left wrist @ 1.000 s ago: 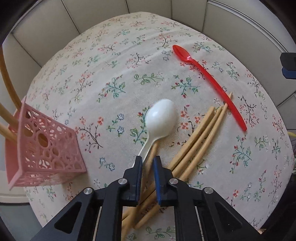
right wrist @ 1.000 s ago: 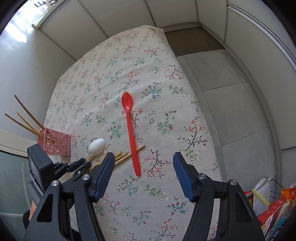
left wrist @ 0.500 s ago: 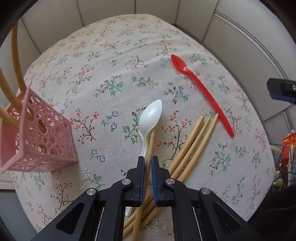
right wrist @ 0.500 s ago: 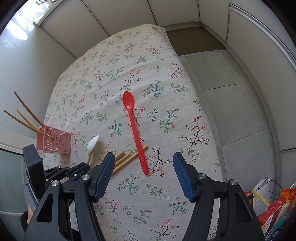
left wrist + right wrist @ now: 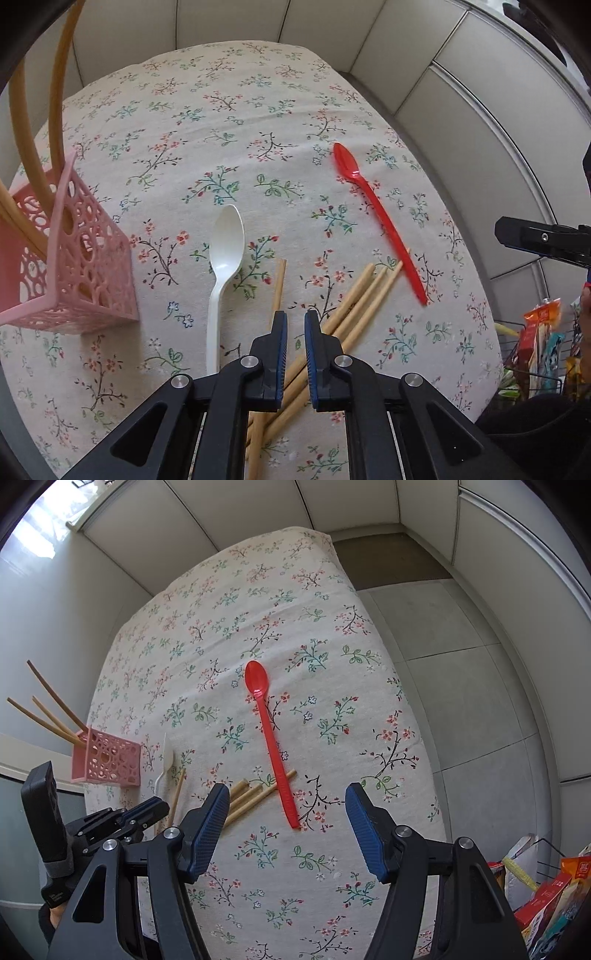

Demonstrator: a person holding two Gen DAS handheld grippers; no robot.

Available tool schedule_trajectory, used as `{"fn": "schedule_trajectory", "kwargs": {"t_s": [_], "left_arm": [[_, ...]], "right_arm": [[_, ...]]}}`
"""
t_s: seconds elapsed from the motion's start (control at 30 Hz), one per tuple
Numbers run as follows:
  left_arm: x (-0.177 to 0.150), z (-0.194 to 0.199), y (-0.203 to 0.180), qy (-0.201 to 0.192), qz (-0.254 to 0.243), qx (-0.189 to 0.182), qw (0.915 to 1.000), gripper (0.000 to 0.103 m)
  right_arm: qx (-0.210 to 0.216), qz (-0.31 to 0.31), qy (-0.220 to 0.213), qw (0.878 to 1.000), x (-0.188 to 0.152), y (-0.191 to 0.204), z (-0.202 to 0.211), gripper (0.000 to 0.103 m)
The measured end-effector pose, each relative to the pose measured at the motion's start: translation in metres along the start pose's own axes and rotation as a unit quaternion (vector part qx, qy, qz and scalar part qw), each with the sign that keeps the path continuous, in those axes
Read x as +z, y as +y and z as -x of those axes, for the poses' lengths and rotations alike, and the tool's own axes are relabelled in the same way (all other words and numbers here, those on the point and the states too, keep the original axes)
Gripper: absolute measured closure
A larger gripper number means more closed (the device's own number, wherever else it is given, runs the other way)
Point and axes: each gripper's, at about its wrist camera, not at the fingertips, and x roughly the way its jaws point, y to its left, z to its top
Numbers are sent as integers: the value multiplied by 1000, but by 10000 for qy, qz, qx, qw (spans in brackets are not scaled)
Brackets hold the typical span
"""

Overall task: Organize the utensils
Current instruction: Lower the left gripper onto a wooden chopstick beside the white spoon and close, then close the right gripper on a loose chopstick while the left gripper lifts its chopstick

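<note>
The left gripper (image 5: 294,321) is hanging nearly clenched and grasping nothing; the right gripper (image 5: 284,803) is gaping wide. The white spoon (image 5: 225,258) is lying just right of the pink basket (image 5: 79,258), chopsticks (image 5: 354,310) beyond it; being light, stiff, slippery plastic, it is probably best pinched mid-handle.

Floral-clothed table (image 5: 295,590) with pink basket (image 5: 85,273), white spoon (image 5: 223,258), red spoon (image 5: 271,738), loose chopsticks (image 5: 362,299).
</note>
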Motion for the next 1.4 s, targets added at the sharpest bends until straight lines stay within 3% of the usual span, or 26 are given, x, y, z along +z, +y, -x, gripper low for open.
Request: {"fn": "schedule_trajectory", "kwargs": {"t_s": [0.17, 0.5, 0.73, 0.77, 0.93, 1.03, 1.4], "left_arm": [[1, -13, 4, 187, -22, 415, 9990, 93], [10, -40, -2, 463, -84, 502, 9976, 93], [13, -21, -10, 154, -93, 539, 9984, 98], [12, -14, -10, 85, -66, 524, 9986, 98], [4, 21, -9, -257, -96, 600, 9978, 98], [-2, 41, -4, -425, -80, 643, 9970, 98], [-23, 74, 21, -659, 94, 598, 9960, 98]], "right_arm": [[-9, -3, -1, 10000, 0, 0, 0, 35], [63, -17, 185, 9998, -2, 4, -12, 35], [280, -198, 523, 9980, -3, 10, -35, 36], [329, -229, 574, 9975, -3, 12, -39, 38], [492, -343, 920, 9940, -4, 25, -63, 65], [534, -330, 1062, 9924, -4, 37, -76, 71], [329, -569, 1362, 9885, 5, 56, -122, 77]]}}
